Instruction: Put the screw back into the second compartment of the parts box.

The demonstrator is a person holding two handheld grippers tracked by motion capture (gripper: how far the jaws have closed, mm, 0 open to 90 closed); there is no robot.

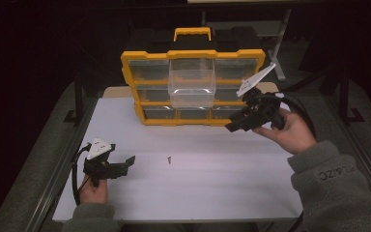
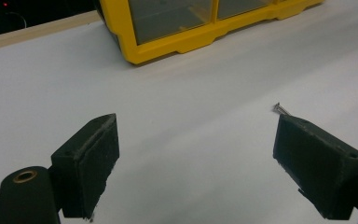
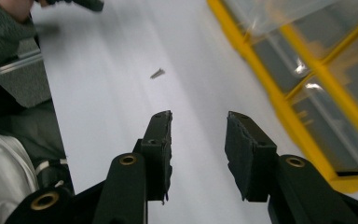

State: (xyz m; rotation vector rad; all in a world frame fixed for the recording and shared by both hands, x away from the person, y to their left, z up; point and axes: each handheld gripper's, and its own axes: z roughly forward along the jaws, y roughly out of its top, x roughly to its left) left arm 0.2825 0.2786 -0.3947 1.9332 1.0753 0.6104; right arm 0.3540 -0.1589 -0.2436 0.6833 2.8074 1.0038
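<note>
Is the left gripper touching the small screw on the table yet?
Apart. In the high view the left gripper sits left of the screw with bare white table between them; its jaws stand open, nothing between them.

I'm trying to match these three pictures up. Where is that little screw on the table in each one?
High view: the screw lies mid-table, in front of the yellow organizer.
Left gripper view: right of centre, just above the right jaw.
Right gripper view: upper middle.
Shared landmark: the organizer's yellow frame.

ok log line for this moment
left claw open, empty | right claw open, empty | screw on table | drawer pulled out
</note>
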